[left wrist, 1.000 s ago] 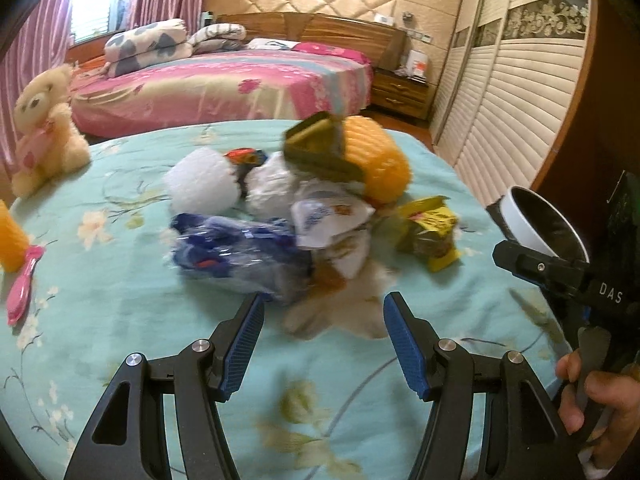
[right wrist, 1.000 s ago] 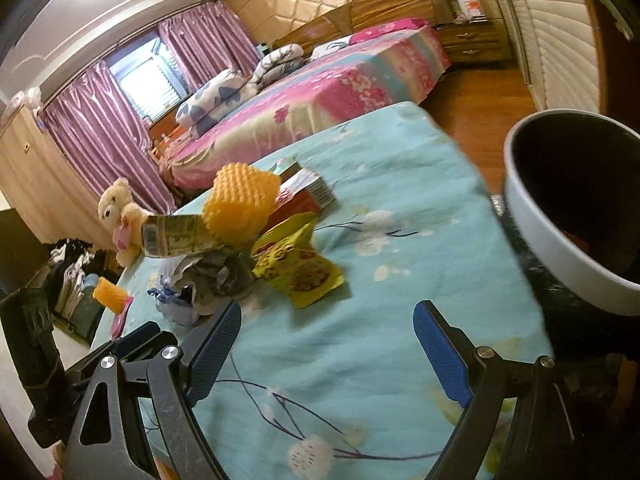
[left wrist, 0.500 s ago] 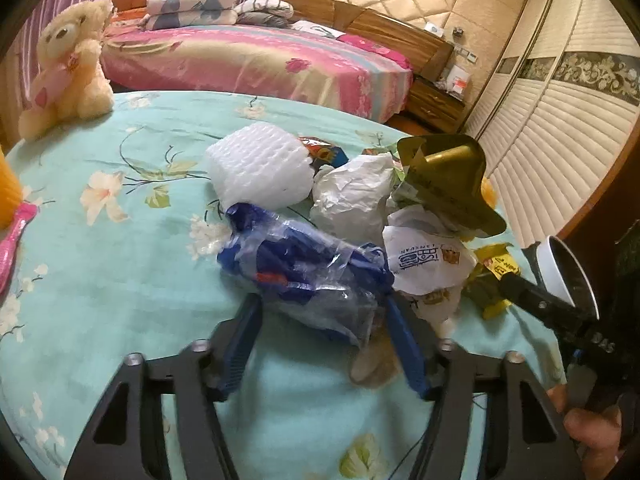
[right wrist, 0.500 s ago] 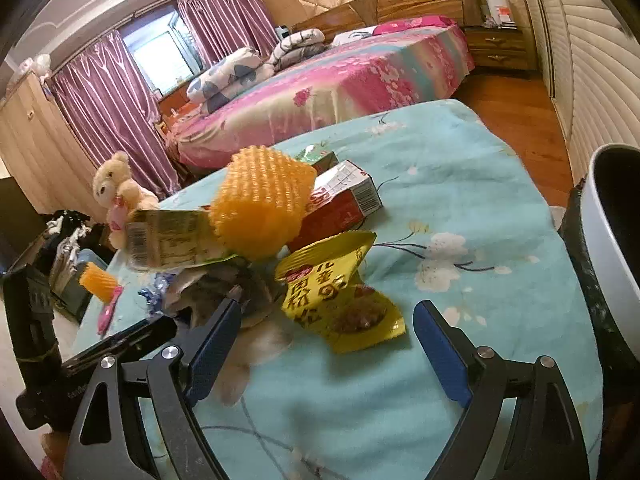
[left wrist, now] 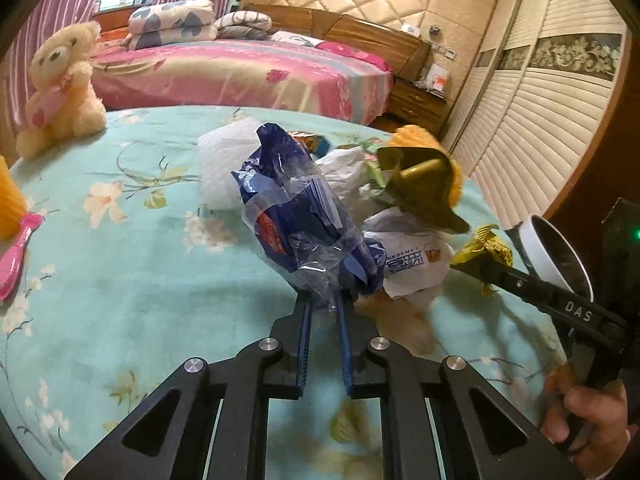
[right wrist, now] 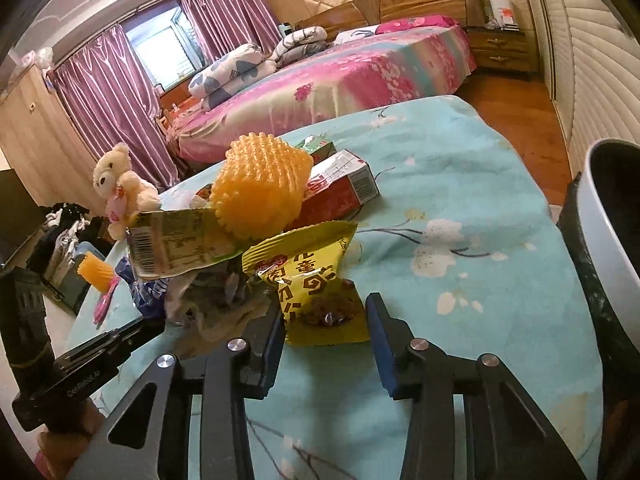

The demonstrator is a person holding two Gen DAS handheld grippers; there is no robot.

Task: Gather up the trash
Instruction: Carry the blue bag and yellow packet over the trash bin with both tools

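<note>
**Both grippers closing on wrappers from the trash pile**

Left wrist view. The left gripper [left wrist: 323,312] has its jaws drawn narrow and still closing, with the lower end of a blue plastic bag [left wrist: 304,216] pinched between the blue pads. The bag stands up and leans away from the jaws, over the teal flowered bedspread [left wrist: 120,288]. Behind the bag lies a white foam net [left wrist: 224,168]. To its right is crumpled white paper [left wrist: 408,264] with blue print, and above that an olive-gold wrapper [left wrist: 424,184] resting against an orange foam net [left wrist: 420,140]. At the right edge, the right gripper [left wrist: 472,266] reaches a yellow snack packet [left wrist: 486,248], held by a hand [left wrist: 584,412]. A white-rimmed bin [left wrist: 540,248] stands beside the bedspread's right edge. A teddy bear [left wrist: 60,88] sits at far left; a pink comb [left wrist: 16,256] lies near the left edge.

Right wrist view. The right gripper [right wrist: 326,320] is part-way in and closing, with the yellow snack packet [right wrist: 316,280] between the pads; the left pad touches it, while a gap shows at the right pad. Behind the packet are the orange foam net [right wrist: 260,192], a red and white carton [right wrist: 340,188] and the olive-gold wrapper [right wrist: 172,244]. The bin [right wrist: 600,248] stands at right. The left gripper's body shows at lower left; its jaws cannot be read here.
</note>
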